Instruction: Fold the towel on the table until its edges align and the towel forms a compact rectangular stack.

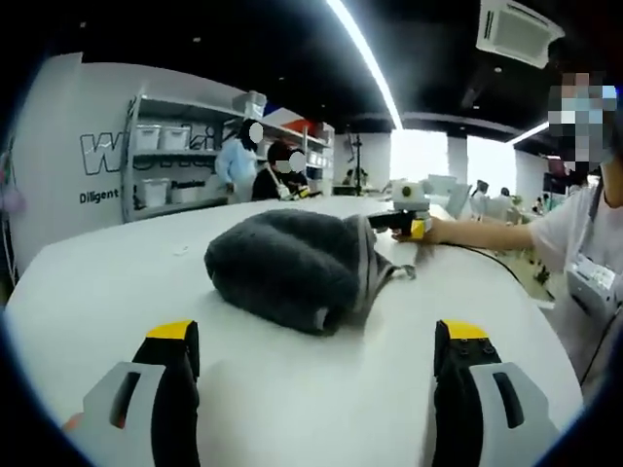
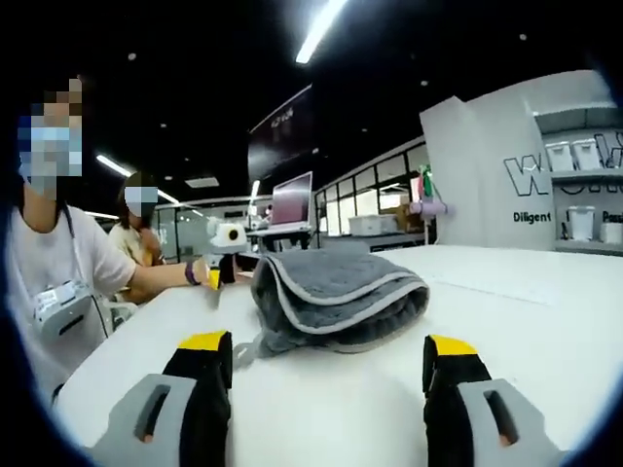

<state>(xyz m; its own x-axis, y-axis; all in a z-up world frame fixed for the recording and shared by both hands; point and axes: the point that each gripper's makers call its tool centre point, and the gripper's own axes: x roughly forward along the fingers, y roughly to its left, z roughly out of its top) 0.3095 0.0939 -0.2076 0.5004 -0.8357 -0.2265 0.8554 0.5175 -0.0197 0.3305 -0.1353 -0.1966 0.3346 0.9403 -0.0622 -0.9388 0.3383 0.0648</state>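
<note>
Left gripper (image 1: pixel 316 365): we see its jaws spread wide, nothing between them. Folded grey towel (image 1: pixel 292 268) lies just ahead on the white table (image 1: pixel 117 282). Right gripper (image 2: pixel 331 375): jaws likewise apart, towel (image 2: pixel 336 297) ahead, untouched.

Your left claw (image 1: pixel 316 365) and right claw (image 2: pixel 328 375) cut off by each view's bottom edge, towel (image 1: pixel 292 268) folds hiding its inner layers, wall lettering (image 1: pixel 102 156) behind shelves (image 1: pixel 180 156) partly hidden, shelf bins' contents too small to tell.
</note>
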